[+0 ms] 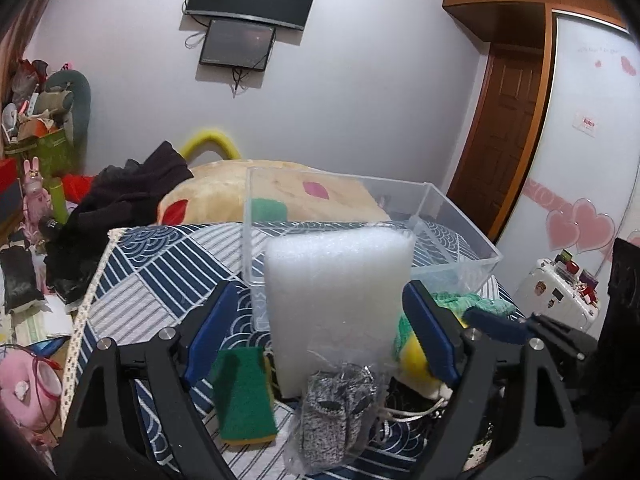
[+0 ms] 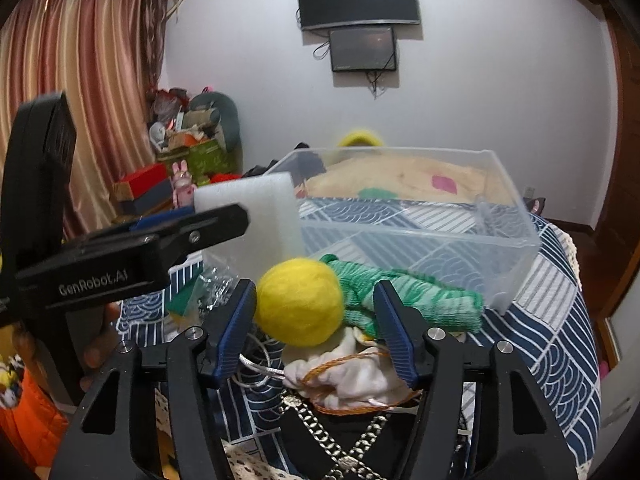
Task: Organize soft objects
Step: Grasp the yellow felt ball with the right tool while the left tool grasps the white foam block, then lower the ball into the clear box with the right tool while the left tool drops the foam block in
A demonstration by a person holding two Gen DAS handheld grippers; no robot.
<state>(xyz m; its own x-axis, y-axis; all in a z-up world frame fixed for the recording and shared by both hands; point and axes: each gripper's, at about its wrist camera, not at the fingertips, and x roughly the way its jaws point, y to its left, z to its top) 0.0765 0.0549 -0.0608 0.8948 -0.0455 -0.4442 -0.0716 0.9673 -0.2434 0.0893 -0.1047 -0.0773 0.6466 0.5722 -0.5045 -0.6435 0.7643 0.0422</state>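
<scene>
While astride foam block [image 1: 338,304], left tool [image 1: 320,332] open

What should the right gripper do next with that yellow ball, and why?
Probably close a little further on the yellow ball. The right gripper already straddles it, one finger against its side, the other still clear, and the clear bin behind it stands empty for soft items.

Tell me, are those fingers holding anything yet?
Neither seems to grip yet. The left gripper straddles the white foam block; the right gripper brackets the yellow ball, gaps showing.
</scene>
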